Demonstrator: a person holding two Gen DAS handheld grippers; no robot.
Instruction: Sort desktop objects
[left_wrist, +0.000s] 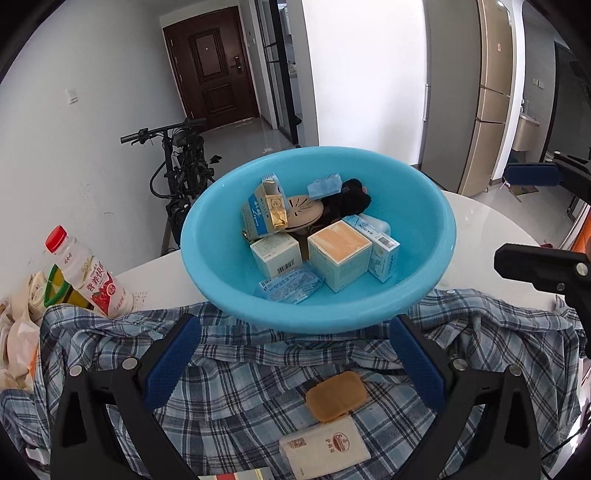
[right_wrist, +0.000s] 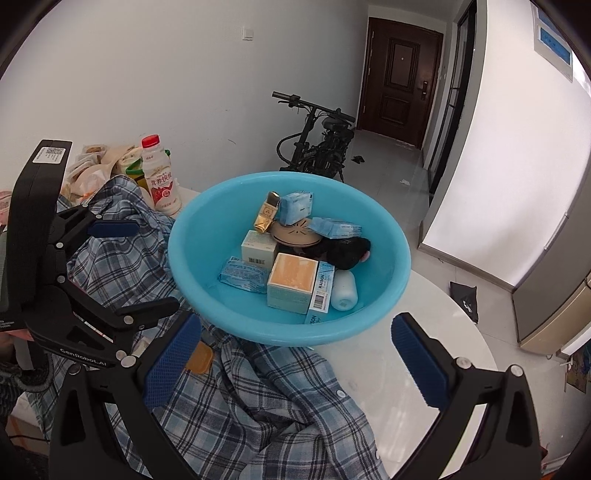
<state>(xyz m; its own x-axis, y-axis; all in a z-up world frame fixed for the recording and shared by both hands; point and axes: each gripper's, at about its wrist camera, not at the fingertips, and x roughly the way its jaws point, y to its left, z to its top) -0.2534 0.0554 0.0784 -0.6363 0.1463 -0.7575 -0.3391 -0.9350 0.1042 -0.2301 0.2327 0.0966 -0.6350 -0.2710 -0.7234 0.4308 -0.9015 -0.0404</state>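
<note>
A light blue basin (left_wrist: 417, 206) (right_wrist: 376, 236) stands on the white table, partly on a blue plaid shirt (left_wrist: 240, 387) (right_wrist: 240, 406). It holds several small boxes, blue packets, a gold packet, a beige disc and a black furry thing. On the shirt lie an orange flat bar (left_wrist: 336, 396) (right_wrist: 201, 361) and a white packet (left_wrist: 325, 448). My left gripper (left_wrist: 295, 363) (right_wrist: 157, 266) is open just above the shirt, with the bar and packet between its fingers and nothing held. My right gripper (right_wrist: 297, 360) (left_wrist: 532, 221) is open at the basin's near right rim.
A red-capped milk drink bottle (left_wrist: 88, 277) (right_wrist: 160, 177) and crumpled bags (left_wrist: 18, 332) (right_wrist: 96, 162) sit at the table's left. The bare white tabletop (right_wrist: 424, 369) curves away on the right. A black bicycle (left_wrist: 184, 173) (right_wrist: 317, 144) leans at the wall behind.
</note>
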